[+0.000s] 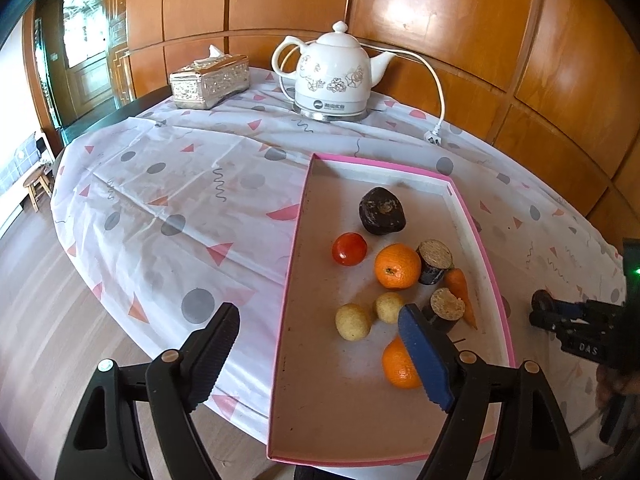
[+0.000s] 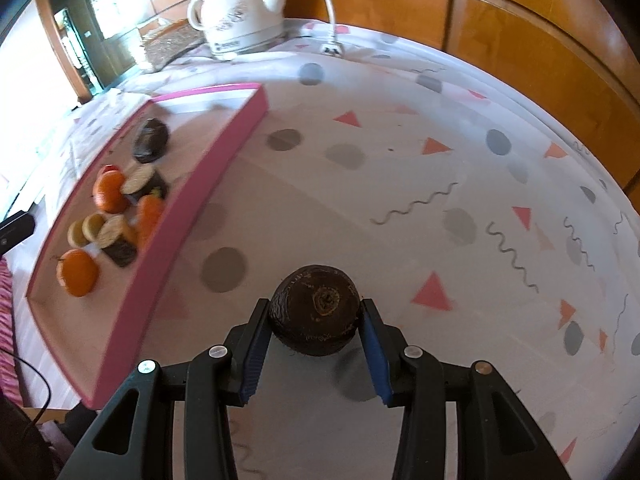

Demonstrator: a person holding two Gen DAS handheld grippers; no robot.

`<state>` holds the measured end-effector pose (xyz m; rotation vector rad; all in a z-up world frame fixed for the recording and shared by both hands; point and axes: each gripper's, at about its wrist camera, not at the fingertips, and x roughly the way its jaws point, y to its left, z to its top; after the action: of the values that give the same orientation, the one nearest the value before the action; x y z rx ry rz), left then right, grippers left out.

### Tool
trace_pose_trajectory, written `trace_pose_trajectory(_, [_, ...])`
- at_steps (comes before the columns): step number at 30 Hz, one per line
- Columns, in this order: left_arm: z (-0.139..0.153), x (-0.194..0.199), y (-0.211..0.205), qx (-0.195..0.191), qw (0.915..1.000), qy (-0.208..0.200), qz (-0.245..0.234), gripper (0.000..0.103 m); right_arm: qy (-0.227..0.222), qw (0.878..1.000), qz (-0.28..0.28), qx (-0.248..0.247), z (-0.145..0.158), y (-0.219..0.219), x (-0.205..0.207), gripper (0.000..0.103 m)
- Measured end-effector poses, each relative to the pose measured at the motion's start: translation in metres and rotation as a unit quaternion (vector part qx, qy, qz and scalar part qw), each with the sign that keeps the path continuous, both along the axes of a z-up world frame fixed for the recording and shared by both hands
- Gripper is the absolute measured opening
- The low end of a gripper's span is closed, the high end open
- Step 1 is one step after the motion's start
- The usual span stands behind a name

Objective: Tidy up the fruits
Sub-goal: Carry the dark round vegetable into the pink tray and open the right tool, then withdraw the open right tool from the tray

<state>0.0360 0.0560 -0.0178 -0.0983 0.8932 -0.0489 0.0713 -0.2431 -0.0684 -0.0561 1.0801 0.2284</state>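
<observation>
Right gripper clamped across dark fruit at widest girth: firm, rough, rounded, may roll. Left gripper open, empty, over tray.

Dark round fruit pinched above cloth; oranges, tomato in pink tray.

A wood-panelled room with a cloth-covered table.

Glossy orange-brown wall panels catch bright glare behind the table's patterned cloth. Pale plank floor lies left, near a small wooden stool and what may be a glazed door.
</observation>
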Motion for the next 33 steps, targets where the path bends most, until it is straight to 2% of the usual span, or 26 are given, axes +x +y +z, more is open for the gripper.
trace_pose_trajectory(6, [0.004, 0.001, 0.012, 0.003, 0.9998, -0.006, 0.016, 0.083, -0.025, 0.999, 0.036, 0.025, 0.023, 0.028, -0.015, 0.044])
trace_pose_trajectory(12, [0.007, -0.003, 0.027, 0.016, 0.9989, -0.015, 0.041, 0.089, -0.047, 0.992, 0.101, 0.053, 0.044, 0.074, -0.028, 0.044])
trace_pose_trajectory(15, [0.006, -0.005, 0.03, 0.016, 0.9985, -0.017, 0.049, 0.094, -0.047, 0.989, 0.128, 0.057, 0.047, 0.098, -0.031, 0.044])
trace_pose_trajectory(19, [0.008, -0.007, 0.028, 0.023, 0.9981, -0.027, 0.05, 0.102, -0.033, 0.988, 0.15, 0.037, 0.034, 0.123, -0.026, 0.044])
trace_pose_trajectory(26, [0.007, -0.007, 0.023, 0.03, 0.9977, -0.029, 0.053, 0.103, -0.018, 0.989, 0.143, 0.011, 0.013, 0.135, -0.026, 0.045])
trace_pose_trajectory(33, [0.018, -0.013, 0.018, 0.036, 0.9964, -0.057, 0.053, 0.103, -0.055, 0.992, 0.107, 0.035, 0.031, 0.122, -0.039, 0.051])
